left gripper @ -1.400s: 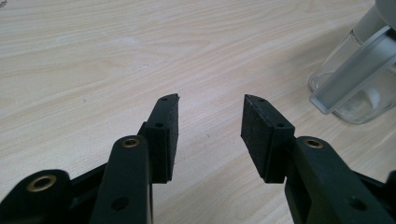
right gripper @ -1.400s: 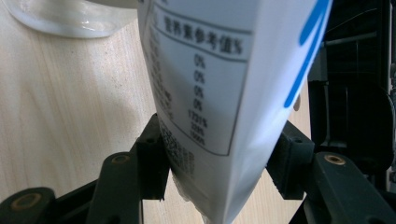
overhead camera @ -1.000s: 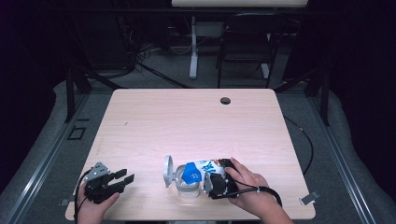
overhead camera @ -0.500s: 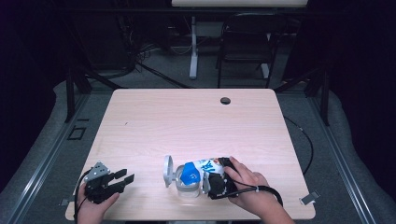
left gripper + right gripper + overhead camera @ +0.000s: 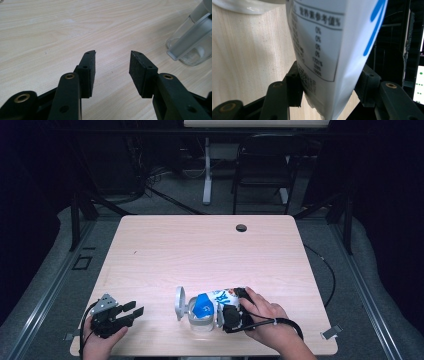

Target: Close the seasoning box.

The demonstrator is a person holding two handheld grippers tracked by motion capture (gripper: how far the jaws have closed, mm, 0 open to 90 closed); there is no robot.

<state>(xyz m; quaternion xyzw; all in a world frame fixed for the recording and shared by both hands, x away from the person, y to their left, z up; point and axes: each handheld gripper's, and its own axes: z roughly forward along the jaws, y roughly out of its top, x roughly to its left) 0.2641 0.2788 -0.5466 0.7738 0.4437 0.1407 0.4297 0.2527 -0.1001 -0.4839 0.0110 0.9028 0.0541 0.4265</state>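
White pouch (image 5: 216,299) still clamped in right gripper (image 5: 226,314); left gripper (image 5: 131,312) still apart

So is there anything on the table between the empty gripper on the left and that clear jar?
No. In the high view, only bare wood separates the left gripper from the jar; the left gripper view agrees.

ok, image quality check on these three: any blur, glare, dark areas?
High view: table evenly lit, surroundings nearly black. Left gripper view: pads sharp, clear container soft at the frame edge. Right gripper view: bag too close, print blurred, glare on its white face; dark background at right.
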